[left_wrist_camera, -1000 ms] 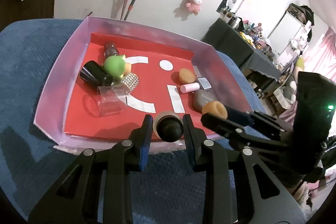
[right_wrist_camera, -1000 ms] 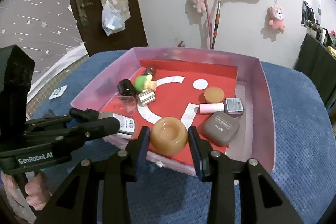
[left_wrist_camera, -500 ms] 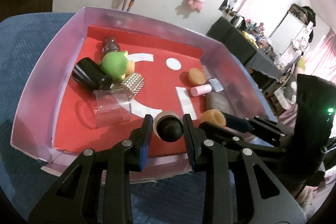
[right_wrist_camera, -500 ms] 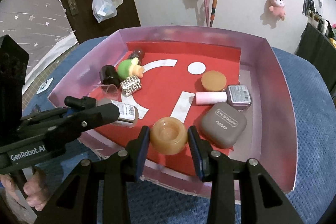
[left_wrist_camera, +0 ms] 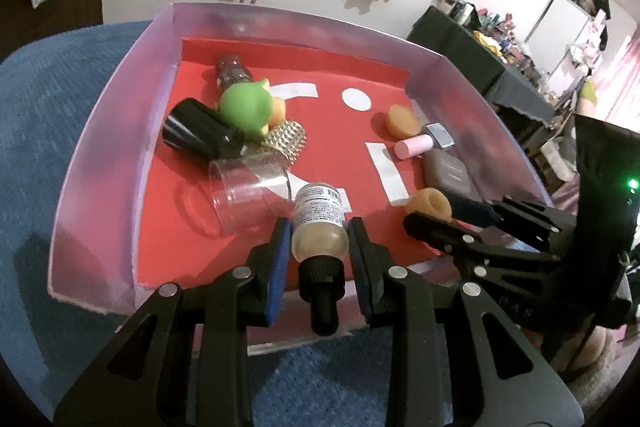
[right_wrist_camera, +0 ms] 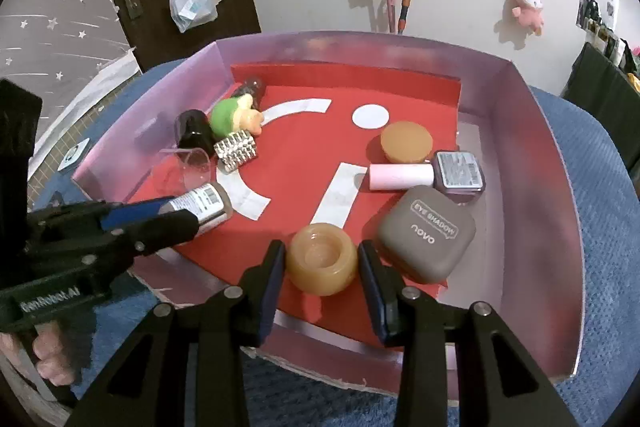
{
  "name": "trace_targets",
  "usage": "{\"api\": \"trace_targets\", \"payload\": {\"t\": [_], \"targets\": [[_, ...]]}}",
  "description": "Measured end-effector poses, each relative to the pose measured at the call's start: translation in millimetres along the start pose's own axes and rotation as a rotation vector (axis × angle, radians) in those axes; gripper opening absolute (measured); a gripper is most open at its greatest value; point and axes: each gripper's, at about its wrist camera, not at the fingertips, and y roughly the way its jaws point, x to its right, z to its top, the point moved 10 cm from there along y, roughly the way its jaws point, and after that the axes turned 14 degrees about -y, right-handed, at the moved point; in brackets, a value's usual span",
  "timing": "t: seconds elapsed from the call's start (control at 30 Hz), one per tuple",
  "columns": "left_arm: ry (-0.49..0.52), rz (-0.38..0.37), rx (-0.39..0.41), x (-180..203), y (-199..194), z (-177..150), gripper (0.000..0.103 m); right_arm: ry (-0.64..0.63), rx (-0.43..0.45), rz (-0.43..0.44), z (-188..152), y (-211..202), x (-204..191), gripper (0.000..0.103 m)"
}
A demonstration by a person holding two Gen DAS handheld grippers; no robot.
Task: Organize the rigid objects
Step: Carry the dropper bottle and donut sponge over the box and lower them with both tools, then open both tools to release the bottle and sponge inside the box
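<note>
A pink-walled tray (left_wrist_camera: 100, 155) with a red floor sits on a blue cloth. My left gripper (left_wrist_camera: 319, 239) holds a small dropper bottle (left_wrist_camera: 320, 223) with a white label over the tray's front, cap toward the camera; the jaws look slightly parted around it. It also shows in the right wrist view (right_wrist_camera: 204, 205). My right gripper (right_wrist_camera: 322, 259) stands around an amber ring-shaped holder (right_wrist_camera: 322, 258) that rests on the red floor (right_wrist_camera: 304, 139), with small gaps on both sides. The holder also shows in the left wrist view (left_wrist_camera: 429, 203).
In the tray lie a clear cup (left_wrist_camera: 248, 195), a black cap (left_wrist_camera: 200, 133), a green toy (left_wrist_camera: 246, 109), a studded piece (right_wrist_camera: 236, 155), an amber disc (right_wrist_camera: 406, 141), a pink nail polish bottle (right_wrist_camera: 424, 175) and a grey eye shadow case (right_wrist_camera: 426, 233). A wall stands behind.
Both grippers moved forward over the tray. The bottle tilted down so its label faces up. The right jaws parted from the amber holder, which now rests on the red floor.
</note>
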Motion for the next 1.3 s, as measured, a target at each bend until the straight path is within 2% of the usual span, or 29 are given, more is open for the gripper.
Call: {"api": "trace_targets", "payload": {"t": [0.07, 0.57, 0.73, 0.9, 0.97, 1.03, 1.07, 1.1, 1.17, 1.3], "targets": [[-0.007, 0.018, -0.008, -4.2, 6.5, 1.5, 0.027, 0.004, -0.003, -0.002, -1.4, 2.2, 0.9, 0.040], [-0.040, 0.008, -0.021, -8.9, 12.6, 7.2, 0.027, 0.007, -0.007, -0.012, -2.1, 5.6, 2.9, 0.040], [-0.024, 0.036, -0.005, -8.2, 8.7, 7.4, 0.027, 0.013, 0.000, -0.012, -0.7, 3.3, 2.7, 0.041], [-0.020, 0.032, 0.020, -8.1, 0.5, 9.1, 0.027, 0.024, 0.015, -0.008, 0.3, -1.9, 1.7, 0.041], [-0.010, 0.032, 0.033, -6.7, -3.3, 9.5, 0.027, 0.027, 0.028, -0.008, 1.1, -7.5, 0.8, 0.044], [0.006, 0.039, 0.050, -4.5, -8.3, 9.5, 0.028, 0.025, 0.047, -0.015, 3.0, -14.8, -0.8, 0.057], [0.011, 0.042, 0.055, -4.1, -10.0, 9.3, 0.034, 0.022, 0.056, -0.022, 4.0, -18.4, -1.6, 0.057], [0.015, 0.044, 0.059, -3.6, -11.6, 8.8, 0.054, 0.021, 0.060, -0.025, 3.9, -20.7, -1.9, 0.057], [0.016, 0.041, 0.079, -2.7, -16.6, 8.3, 0.080, 0.027, 0.074, -0.026, 4.7, -27.0, -3.2, 0.057], [0.035, 0.033, 0.111, 2.9, -27.3, 5.8, 0.080, 0.051, 0.101, -0.028, 4.7, -38.3, -4.1, 0.063]]}}
